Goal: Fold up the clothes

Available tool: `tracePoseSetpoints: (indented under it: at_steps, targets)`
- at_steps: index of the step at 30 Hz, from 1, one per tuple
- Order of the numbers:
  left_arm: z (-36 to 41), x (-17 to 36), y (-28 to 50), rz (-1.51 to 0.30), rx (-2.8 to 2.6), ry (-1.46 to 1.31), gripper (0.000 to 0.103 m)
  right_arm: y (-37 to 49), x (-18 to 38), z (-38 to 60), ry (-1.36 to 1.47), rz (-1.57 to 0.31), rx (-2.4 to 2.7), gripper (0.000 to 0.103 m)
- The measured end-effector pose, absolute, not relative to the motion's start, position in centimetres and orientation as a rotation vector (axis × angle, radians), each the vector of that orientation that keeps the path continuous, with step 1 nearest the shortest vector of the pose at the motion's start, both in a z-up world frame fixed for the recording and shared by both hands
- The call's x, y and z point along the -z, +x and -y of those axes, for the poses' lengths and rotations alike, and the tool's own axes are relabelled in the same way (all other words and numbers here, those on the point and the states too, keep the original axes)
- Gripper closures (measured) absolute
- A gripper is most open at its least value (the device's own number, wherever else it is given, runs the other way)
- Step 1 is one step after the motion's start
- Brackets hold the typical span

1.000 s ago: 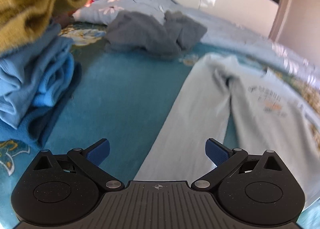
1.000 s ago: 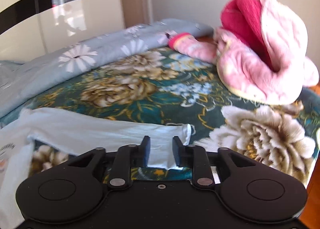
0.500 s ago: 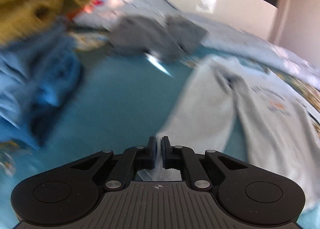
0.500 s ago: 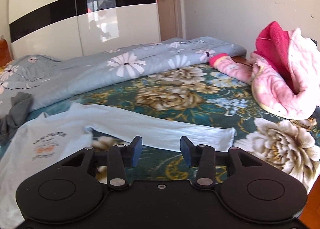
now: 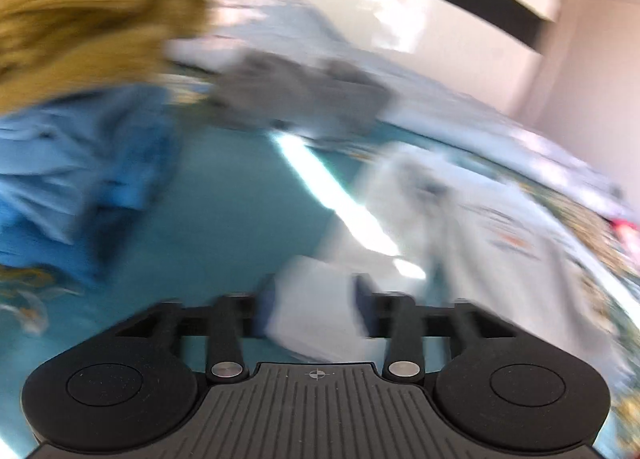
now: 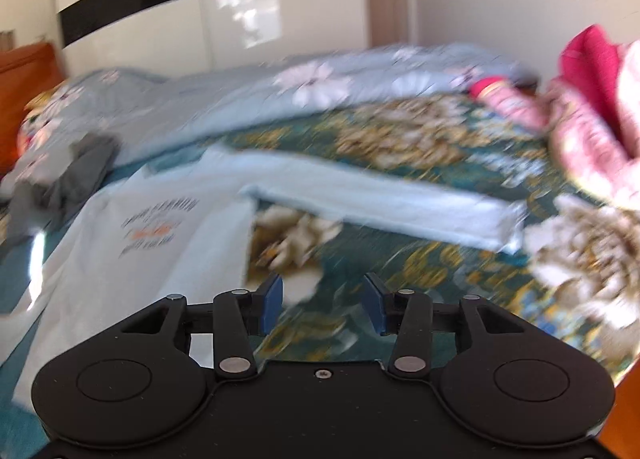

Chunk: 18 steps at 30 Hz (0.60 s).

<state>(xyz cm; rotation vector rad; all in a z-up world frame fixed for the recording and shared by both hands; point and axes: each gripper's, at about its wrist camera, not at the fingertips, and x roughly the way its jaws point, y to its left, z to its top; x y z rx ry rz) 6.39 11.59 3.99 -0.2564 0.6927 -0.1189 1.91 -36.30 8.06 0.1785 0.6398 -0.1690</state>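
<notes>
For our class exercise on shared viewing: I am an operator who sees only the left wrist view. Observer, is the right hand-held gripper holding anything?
Observer: No. The right hand-held gripper is open over the floral bedspread, with nothing between its fingers.
Operator: Where is the shirt's far sleeve?
Observer: The sleeve lies stretched out flat ahead of that gripper, not folded in.
Operator: What lies beyond its cuff?
Observer: A pink quilt, heaped up, apart from the cuff.

Floral bed [image 6: 420, 259], pale shirt [image 6: 132, 259], grey garment [image 6: 76, 175]
</notes>
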Motion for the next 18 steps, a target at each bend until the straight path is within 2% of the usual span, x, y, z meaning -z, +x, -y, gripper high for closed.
tracePoseSetpoints:
  at_steps: [3,12,13,15,18]
  targets:
    - [-8.5,-3.3,6.4,-0.731,0.218,-0.254,0.049,2.3,-6.2,34.3,0.171,-0.708,0.049,0.057]
    - [-2.0,-0.9,8.6,-0.874,0.190,-0.130,0.049,3.8,-0.6,34.8,0.263,-0.790,-0.218,0.057]
    - [-1.5,-0.9,8.8,-0.894,0.185,-0.115,0.047,3.9,-0.6,35.0,0.254,-0.793,-0.241,0.057]
    - [-0.3,-0.9,9.1,-0.925,0.184,-0.064,0.036,4.1,-0.8,35.2,0.245,-0.816,-0.264,0.059]
    - [0.9,-1.1,9.2,-0.981,0.182,-0.019,0.035,4.4,-1.2,35.1,0.230,-0.859,-0.281,0.062]
